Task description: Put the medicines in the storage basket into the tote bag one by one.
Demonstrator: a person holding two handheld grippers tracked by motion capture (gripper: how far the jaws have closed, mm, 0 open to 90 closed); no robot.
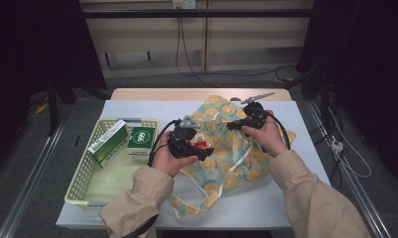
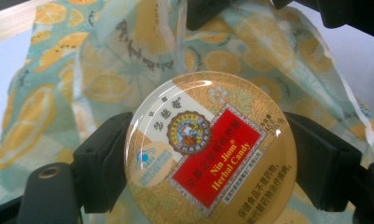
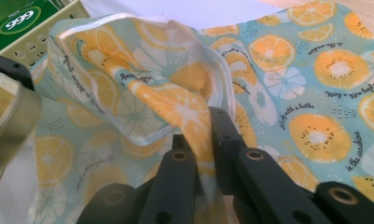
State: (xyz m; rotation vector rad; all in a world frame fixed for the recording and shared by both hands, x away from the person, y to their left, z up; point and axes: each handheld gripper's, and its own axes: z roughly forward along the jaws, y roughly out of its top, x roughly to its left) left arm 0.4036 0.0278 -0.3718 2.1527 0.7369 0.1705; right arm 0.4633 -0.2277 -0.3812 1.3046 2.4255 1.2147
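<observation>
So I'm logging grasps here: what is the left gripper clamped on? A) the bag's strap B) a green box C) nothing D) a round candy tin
D: in the left gripper view the jaws press on both sides of the round candy tin, held by the left gripper at the fruit-print bag.
</observation>
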